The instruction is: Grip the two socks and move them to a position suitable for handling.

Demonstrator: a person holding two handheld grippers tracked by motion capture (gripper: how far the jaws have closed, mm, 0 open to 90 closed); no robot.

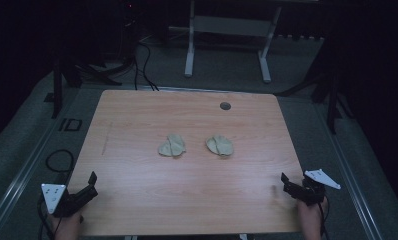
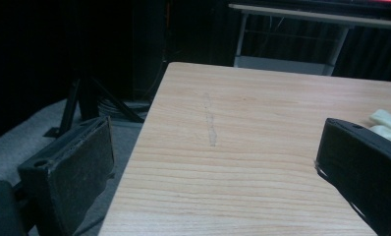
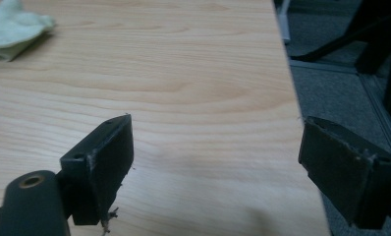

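Observation:
Two small pale crumpled cloths lie near the middle of the wooden table (image 1: 137, 115): the left cloth (image 1: 172, 145) and the right cloth (image 1: 220, 145), a little apart. My left gripper (image 1: 90, 186) rests at the table's front left corner, jaws wide apart with nothing between them; in the left gripper view its fingertips (image 2: 90, 147) frame bare wood (image 2: 223, 162), and a cloth (image 2: 387, 123) peeks past the right jaw. My right gripper (image 1: 287, 184) sits at the front right edge, open and empty; a cloth (image 3: 12, 27) shows at the upper left of the right gripper view.
A small dark round grommet (image 1: 225, 105) sits near the table's far edge. Beyond the table stand a white metal frame (image 1: 227, 30), black stand legs (image 1: 62, 75) and cables (image 1: 142, 65) on grey carpet. A cable loop (image 1: 57, 160) lies at the left.

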